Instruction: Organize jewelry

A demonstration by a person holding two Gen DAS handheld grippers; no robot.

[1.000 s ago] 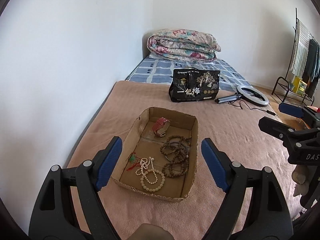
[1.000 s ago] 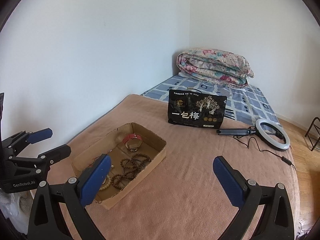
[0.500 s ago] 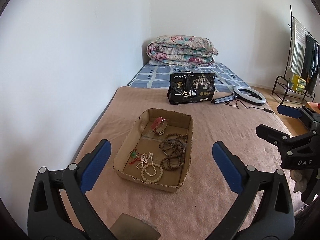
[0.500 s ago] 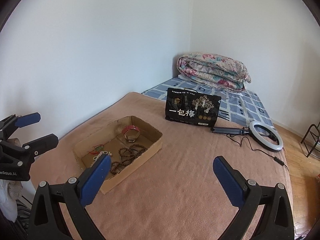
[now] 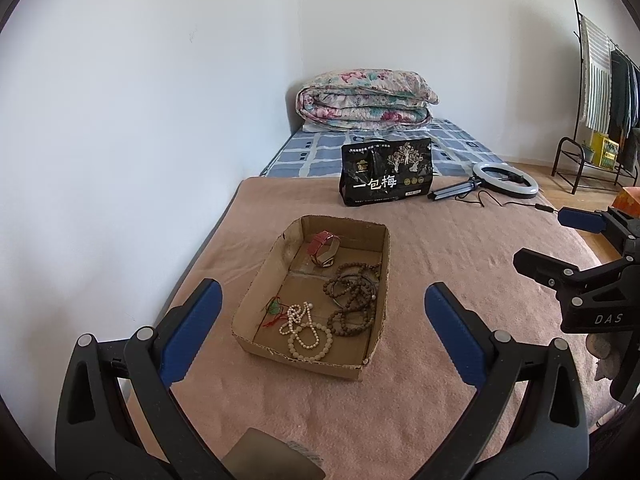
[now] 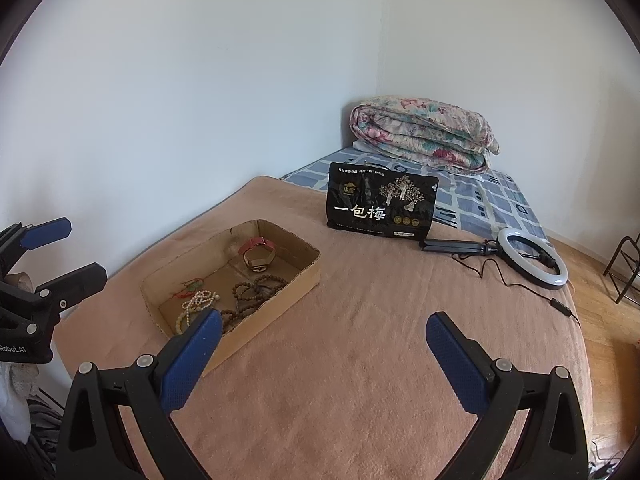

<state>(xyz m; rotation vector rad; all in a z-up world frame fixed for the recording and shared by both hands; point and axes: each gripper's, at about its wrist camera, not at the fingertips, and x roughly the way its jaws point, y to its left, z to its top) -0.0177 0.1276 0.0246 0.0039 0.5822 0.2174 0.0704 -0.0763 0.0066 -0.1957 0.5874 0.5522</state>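
**Both grippers held apart above the bed, jewelry lying in the cardboard tray**

The left wrist view alone takes in a clothes rack [image 5: 600, 80] with hanging garments at the far right, and it looks straight down into the cardboard tray [image 5: 382, 264], so every piece inside can be told apart. The right wrist view sees the tray [image 6: 308, 276] from the side, off to the left of its own jaws, and its left finger hides the tray's near corner. Each view catches the other tool at its edge.

The left gripper [image 5: 320, 332] has its jaws spread wide with nothing between the pads; the tray sits just ahead of them, centred in the gap. The right gripper [image 6: 324, 356] also stands wide apart, holding nothing, with only bare pink blanket [image 6: 360, 380] between its fingers.

In the tray, farthest from the left jaws, a red-strapped watch [image 5: 323, 249] lies near the back wall. Dark brown bead strands [image 5: 352, 296] are heaped along the right side. A white bead necklace [image 5: 306, 330] lies nearest the jaws, and a green pendant on red cord [image 5: 273, 307] lies just left of it.

Beyond the tray, well past both sets of jaws, a black printed bag [image 5: 386, 172] stands upright, with a ring light [image 5: 505, 181] lying to its right and a folded floral quilt [image 5: 366, 98] behind.
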